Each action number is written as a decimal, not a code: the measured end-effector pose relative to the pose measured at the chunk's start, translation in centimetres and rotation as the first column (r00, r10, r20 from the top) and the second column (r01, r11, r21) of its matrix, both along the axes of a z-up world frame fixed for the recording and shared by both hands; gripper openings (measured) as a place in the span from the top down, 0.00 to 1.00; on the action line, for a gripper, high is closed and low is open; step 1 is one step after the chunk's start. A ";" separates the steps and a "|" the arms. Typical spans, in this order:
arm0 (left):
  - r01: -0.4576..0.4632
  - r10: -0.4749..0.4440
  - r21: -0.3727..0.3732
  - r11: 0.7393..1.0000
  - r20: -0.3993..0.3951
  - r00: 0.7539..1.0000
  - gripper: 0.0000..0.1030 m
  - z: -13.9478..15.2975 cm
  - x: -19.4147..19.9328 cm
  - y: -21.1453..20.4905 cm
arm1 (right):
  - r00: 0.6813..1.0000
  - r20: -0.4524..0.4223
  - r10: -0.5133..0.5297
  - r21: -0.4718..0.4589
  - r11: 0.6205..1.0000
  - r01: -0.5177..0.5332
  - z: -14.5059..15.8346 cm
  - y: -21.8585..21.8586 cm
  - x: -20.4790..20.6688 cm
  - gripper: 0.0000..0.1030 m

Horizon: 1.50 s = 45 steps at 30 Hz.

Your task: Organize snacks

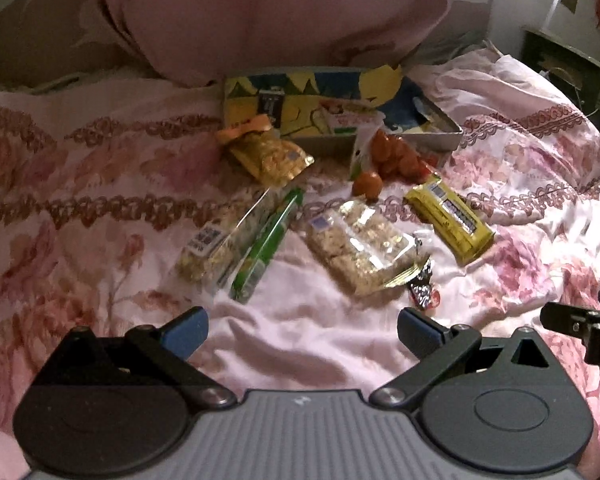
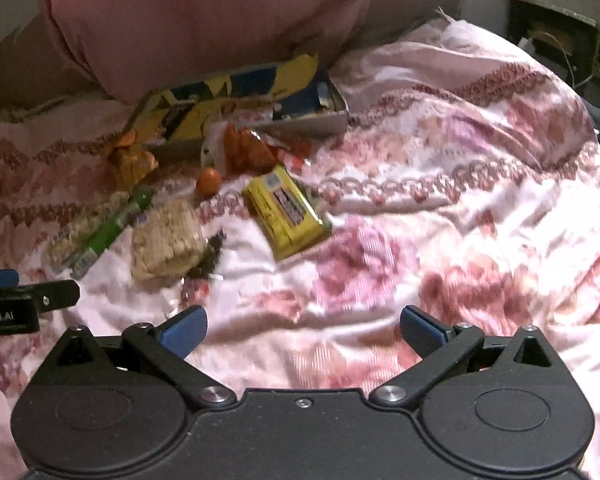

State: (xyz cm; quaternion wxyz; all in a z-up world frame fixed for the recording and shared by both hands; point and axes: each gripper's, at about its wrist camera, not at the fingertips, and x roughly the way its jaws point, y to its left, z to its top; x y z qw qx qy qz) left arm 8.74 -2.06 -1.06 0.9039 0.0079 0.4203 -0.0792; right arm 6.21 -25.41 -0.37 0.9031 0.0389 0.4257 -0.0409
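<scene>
Lots of snacks lie on the pink flowered bed cover (image 1: 340, 344), and the open box (image 1: 440, 138) with the yellow and blue picture sits at the far side, under the big pink pillow (image 1: 268, 16). I think the job right now is to pick one snack and carry it to that box.

The left gripper (image 1: 302, 330) has its fingers spread wide and holds nothing. The right gripper (image 2: 303, 330) is the same, wide and empty. Both hover low over bare cover, near the front of the pile.

The clear pack of oat bars (image 1: 360, 244) is the closest snack to the left fingers. It lies ahead of them and a bit to the right, not touching. A small shiny candy (image 1: 422, 286) sits just beside it (easy to bump). The yellow bar (image 2: 286, 214) lies ahead and to the left of the right fingers, well apart.

To do it well, go slowly to one pack, put a finger on each long side, and squeeze gently so the bars do not crack. The cover is soft, so do not push down hard. Watch the little orange ball (image 1: 367, 184), it may roll.
</scene>
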 end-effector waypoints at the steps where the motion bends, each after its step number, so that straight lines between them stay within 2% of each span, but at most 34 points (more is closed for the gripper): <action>1: -0.004 0.004 0.005 1.000 -0.003 1.000 0.00 0.0 -0.1 0.0 | 1.000 -0.002 0.001 -0.002 1.000 -0.001 0.0 0.0 -0.1 0.01; 15: -0.020 0.020 0.005 1.000 -0.066 0.998 0.00 -1.2 1.0 0.0 | 0.998 -0.063 0.002 0.023 1.000 0.000 -1.3 -0.2 0.8 0.01; 27: -0.025 0.020 -0.047 0.999 -0.092 0.996 0.00 -1.6 2.5 0.0 | 0.997 -0.072 0.026 0.037 0.999 -0.023 -2.0 0.4 1.8 0.01; 34: 0.006 -0.014 -0.066 0.998 -0.115 0.993 0.00 -2.2 5.0 -0.3 | 0.994 -0.067 0.091 0.015 0.996 -0.090 -2.6 1.4 2.8 0.01; 45: 0.049 -0.056 -0.059 0.997 -0.128 0.990 0.00 -2.8 7.9 -1.3 | 0.980 -0.034 0.195 0.045 0.980 -0.194 -3.2 2.8 4.3 0.01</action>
